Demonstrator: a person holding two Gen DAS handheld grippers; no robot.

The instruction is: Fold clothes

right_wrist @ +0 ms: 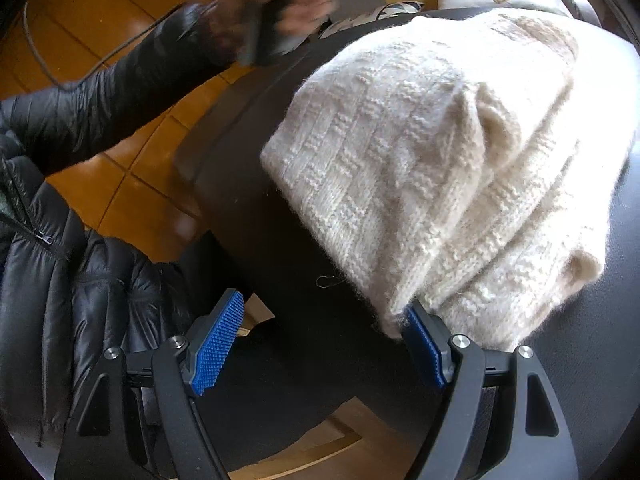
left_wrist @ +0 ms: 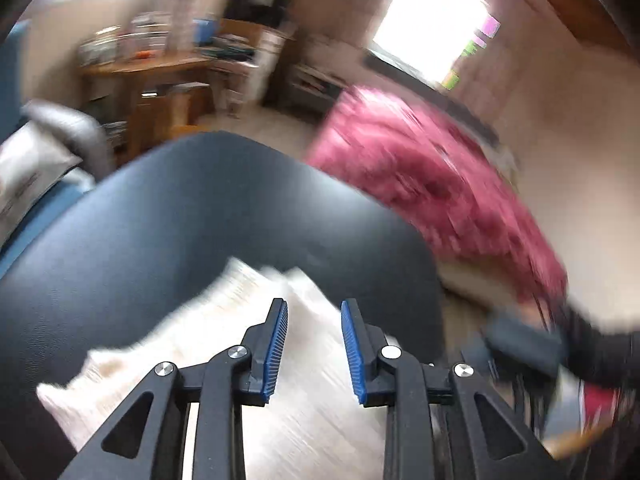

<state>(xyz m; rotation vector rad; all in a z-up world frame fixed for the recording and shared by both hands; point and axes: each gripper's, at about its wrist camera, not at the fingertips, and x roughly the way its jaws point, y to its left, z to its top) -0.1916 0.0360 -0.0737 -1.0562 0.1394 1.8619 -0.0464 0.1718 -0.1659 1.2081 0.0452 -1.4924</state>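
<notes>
Supporting the load, a dark tabletop (right_wrist: 280, 240) carries a folded cream knit sweater (right_wrist: 440, 152) above an orange tiled floor (right_wrist: 100, 20). Beyond it stand a wooden desk (left_wrist: 152, 68), a bright window (left_wrist: 432, 20) and a blurred pink blanket (left_wrist: 432, 176). The left gripper (left_wrist: 314, 344) hovers over the sweater, jaws spread and empty. The right gripper (right_wrist: 324, 344) sits at the sweater's near edge, jaws spread wide; one pad (right_wrist: 424, 348) touches the knit. A black puffer-jacket sleeve (right_wrist: 100, 108) extends across the floor.
</notes>
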